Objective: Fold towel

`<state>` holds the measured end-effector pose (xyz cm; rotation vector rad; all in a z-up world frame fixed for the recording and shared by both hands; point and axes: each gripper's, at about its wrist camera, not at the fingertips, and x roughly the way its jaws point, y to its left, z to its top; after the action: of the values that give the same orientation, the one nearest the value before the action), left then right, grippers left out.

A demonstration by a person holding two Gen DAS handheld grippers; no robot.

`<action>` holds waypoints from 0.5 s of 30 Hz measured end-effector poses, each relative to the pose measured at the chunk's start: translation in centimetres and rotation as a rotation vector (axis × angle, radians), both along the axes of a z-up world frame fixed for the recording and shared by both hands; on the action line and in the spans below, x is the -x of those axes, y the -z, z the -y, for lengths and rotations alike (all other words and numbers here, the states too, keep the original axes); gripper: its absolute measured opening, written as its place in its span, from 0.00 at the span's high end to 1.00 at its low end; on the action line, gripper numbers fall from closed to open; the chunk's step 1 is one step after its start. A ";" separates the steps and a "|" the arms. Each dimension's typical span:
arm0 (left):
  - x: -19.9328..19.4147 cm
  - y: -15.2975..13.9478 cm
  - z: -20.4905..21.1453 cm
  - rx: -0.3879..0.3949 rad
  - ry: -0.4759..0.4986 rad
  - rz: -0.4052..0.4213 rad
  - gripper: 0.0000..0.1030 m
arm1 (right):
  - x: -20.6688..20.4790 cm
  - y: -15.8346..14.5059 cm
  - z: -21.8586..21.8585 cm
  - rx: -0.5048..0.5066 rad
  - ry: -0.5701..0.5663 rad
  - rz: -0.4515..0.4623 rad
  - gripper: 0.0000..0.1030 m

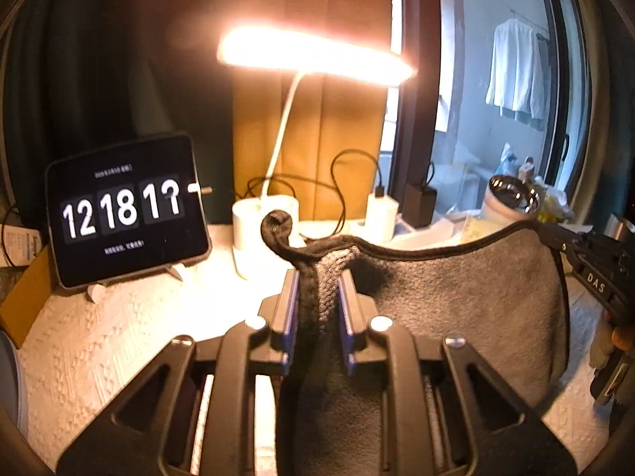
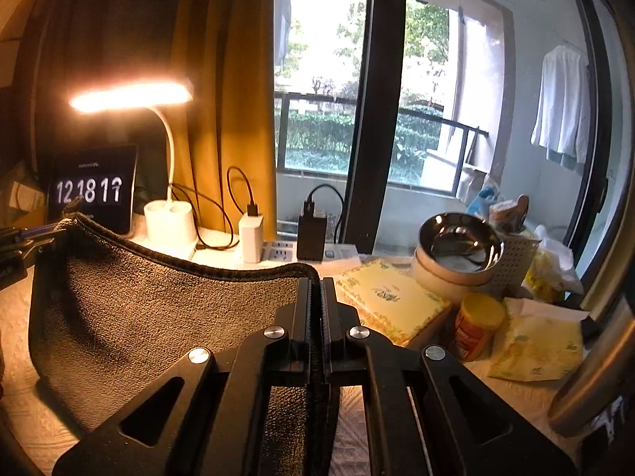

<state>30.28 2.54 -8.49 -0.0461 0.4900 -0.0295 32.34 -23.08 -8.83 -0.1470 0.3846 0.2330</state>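
A grey towel (image 1: pixel 456 297) with a dark hem hangs stretched between my two grippers above the white table. My left gripper (image 1: pixel 317 277) is shut on one top corner, whose tip curls up past the fingers. My right gripper (image 2: pixel 320 283) is shut on the other top corner; in the left wrist view it holds the hem at the right edge (image 1: pixel 555 238). In the right wrist view the towel (image 2: pixel 158 309) sags to the left toward the left gripper (image 2: pixel 47 234). The lower part of the towel drapes below the fingers.
A lit desk lamp (image 1: pixel 313 55) with a white base (image 1: pixel 254 230), a tablet clock (image 1: pixel 127 210), chargers and a power strip (image 2: pixel 278 254) stand at the back. Right: a steel bowl (image 2: pixel 460 242) on stacked bowls, tissue box (image 2: pixel 393 301), yellow-lidded jar (image 2: pixel 476 325), tissue pack (image 2: pixel 535 349).
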 end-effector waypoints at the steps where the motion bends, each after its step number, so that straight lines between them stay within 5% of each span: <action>1: -0.3 0.4 -0.1 -0.003 -0.003 -0.005 0.81 | -0.3 0.3 -0.1 0.001 -0.002 -0.009 0.95; 15: -4.2 5.2 -0.6 0.009 -0.034 -0.149 0.80 | -4.3 4.9 -1.1 0.033 0.011 -0.157 0.95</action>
<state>34.49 3.14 -13.70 -0.0656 0.6378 0.0052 36.65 -22.02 -13.75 -0.1598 0.5449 0.2281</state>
